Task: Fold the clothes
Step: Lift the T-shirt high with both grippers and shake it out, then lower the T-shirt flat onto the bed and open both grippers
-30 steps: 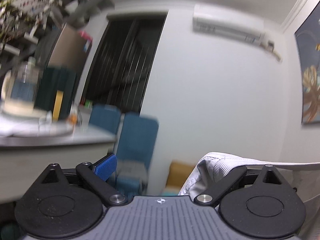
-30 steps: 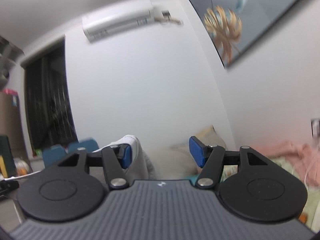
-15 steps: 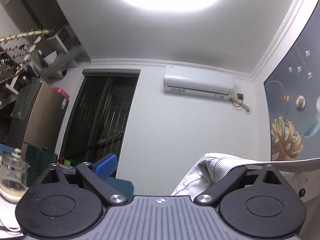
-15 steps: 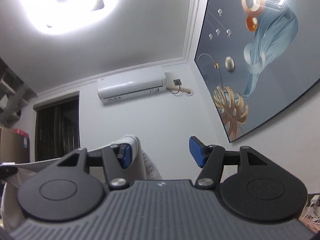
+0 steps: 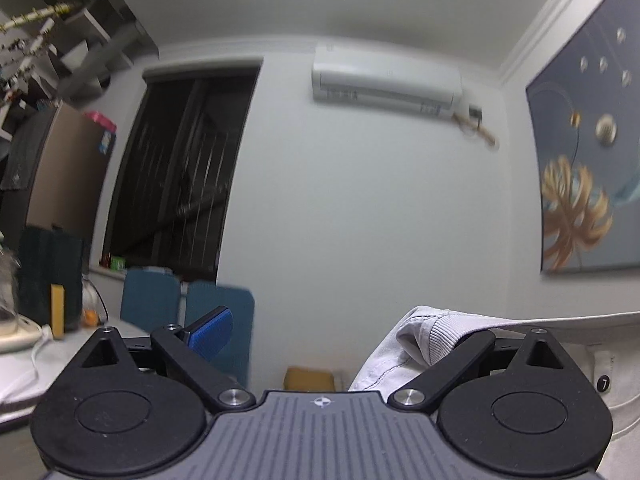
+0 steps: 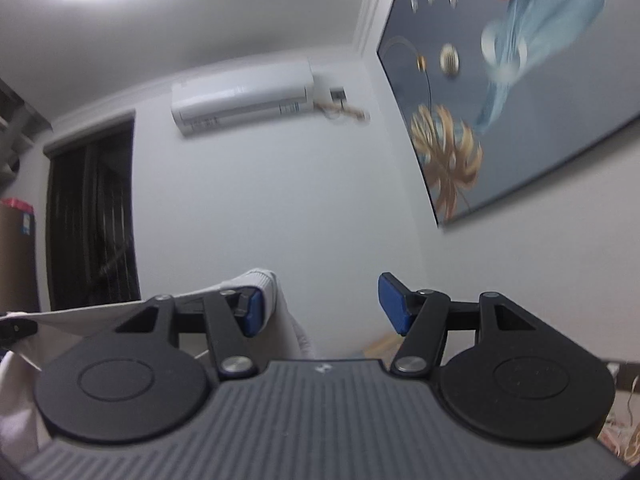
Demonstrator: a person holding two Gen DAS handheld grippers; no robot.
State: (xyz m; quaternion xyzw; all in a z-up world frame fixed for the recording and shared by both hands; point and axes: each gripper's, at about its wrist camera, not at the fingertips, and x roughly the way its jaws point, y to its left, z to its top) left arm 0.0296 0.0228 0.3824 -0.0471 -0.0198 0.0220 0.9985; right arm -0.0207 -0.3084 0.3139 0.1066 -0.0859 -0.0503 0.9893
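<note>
A white garment (image 5: 520, 344) with a ribbed cuff or hem hangs draped over 1 finger of each gripper, its edge stretched nearly taut between them. The rest, seemingly a sweatshirt (image 6: 80, 316), falls below out of sight.

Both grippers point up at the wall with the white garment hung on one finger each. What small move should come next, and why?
Probably lower both grippers together. The white garment is only hooked over the right finger of the left gripper and the left finger of the right gripper, stretched between them, both jaws open.
</note>
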